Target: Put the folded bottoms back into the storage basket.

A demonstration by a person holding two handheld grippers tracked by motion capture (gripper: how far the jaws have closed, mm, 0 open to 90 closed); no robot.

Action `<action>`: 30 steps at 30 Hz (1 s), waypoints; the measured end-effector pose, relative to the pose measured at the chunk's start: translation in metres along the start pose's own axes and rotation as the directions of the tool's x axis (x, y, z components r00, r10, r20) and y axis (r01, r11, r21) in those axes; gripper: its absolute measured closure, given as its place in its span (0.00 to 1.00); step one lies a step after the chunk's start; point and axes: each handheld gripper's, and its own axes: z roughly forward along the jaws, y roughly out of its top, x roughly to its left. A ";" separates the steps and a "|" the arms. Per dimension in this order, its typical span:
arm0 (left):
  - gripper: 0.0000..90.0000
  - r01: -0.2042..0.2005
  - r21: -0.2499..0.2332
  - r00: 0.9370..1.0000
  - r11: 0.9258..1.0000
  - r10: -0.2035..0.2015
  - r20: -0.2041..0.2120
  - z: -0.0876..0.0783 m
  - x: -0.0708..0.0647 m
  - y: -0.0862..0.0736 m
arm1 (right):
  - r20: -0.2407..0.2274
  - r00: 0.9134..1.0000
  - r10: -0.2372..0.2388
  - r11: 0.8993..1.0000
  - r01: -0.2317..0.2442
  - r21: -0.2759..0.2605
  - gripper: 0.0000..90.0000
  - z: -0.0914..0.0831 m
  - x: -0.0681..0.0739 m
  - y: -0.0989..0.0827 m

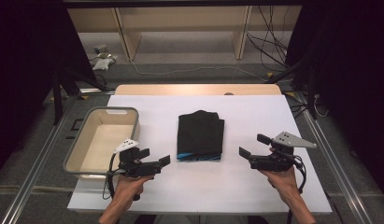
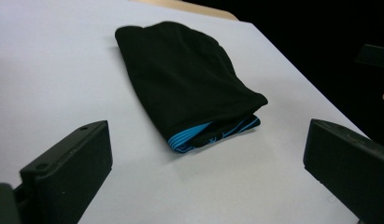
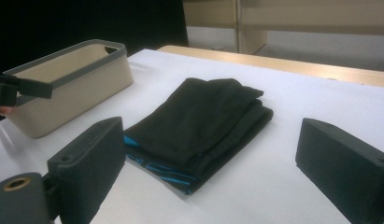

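Forearms come in from the near edge of the counter (image 1: 255,107), one on each side, each hand wrapped around a black gripper held low and about level over the white surface. The left gripper (image 1: 156,157) aims to the right and slightly away, toward the near corner of the folded garment (image 1: 200,134); its fingers (image 2: 68,168) are blocky, matte black slabs standing wide apart with nothing between them, and in the left gripper view the garment lies ahead of the gap, well short of contact. The right gripper (image 1: 254,145) mirrors it, pointing left at the garment's other side, a grey three-cornered plate riding on top; its fingers (image 3: 89,161) are likewise spread wide and empty, clear of the cloth.

Between the two grippers, at the middle of the counter, the garment rests flat: soft black fabric folded into a rough rectangle, several layers thick, with bright blue striped trim peeking from its near edge. The top fold is smooth with slight rumpling at the far end.

Farther left, beside the left gripper, sits a rectangular bin (image 1: 110,111) of cream plastic with rounded corners and a grey rim. Beyond the white covering, a strip of pale wood shows at the counter's far edge.
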 end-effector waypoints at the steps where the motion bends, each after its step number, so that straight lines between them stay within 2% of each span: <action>1: 0.02 0.008 0.007 1.000 1.000 -0.008 -0.010 0.002 0.000 0.000 | -0.005 1.000 0.013 1.000 -0.013 0.005 0.10 0.001 -0.002 0.001; 3: 0.02 0.017 0.022 1.000 1.000 -0.017 -0.023 0.006 0.001 0.001 | -0.007 1.000 0.025 0.999 -0.025 0.021 0.10 0.005 -0.006 0.002; 6: 0.02 0.059 0.037 0.998 0.998 -0.058 -0.027 0.011 0.005 0.003 | -0.005 0.999 0.052 0.998 -0.051 0.033 0.10 0.012 -0.014 0.005; 11: 0.03 0.130 0.082 0.991 0.988 -0.127 -0.035 0.018 0.013 0.004 | 0.003 0.998 0.067 0.996 -0.067 0.061 0.09 0.022 -0.021 0.008; 17: 0.04 0.141 0.120 0.990 0.983 -0.136 -0.048 0.028 0.014 0.007 | 0.007 0.996 0.086 0.993 -0.086 0.084 0.08 0.033 -0.029 0.011; 22: 0.04 0.157 0.164 0.987 0.974 -0.148 -0.065 0.040 0.013 0.007 | 0.015 0.996 0.091 0.989 -0.093 0.115 0.08 0.046 -0.033 0.012; 27: 0.05 0.172 0.203 0.985 0.964 -0.167 -0.044 0.050 0.016 0.009 | 0.014 0.996 0.091 0.986 -0.092 0.136 0.08 0.056 -0.035 0.014; 30: 0.05 0.176 0.216 0.984 0.961 -0.167 -0.056 0.056 0.018 0.011 | 0.016 0.994 0.104 0.983 -0.105 0.152 0.08 0.061 -0.037 0.016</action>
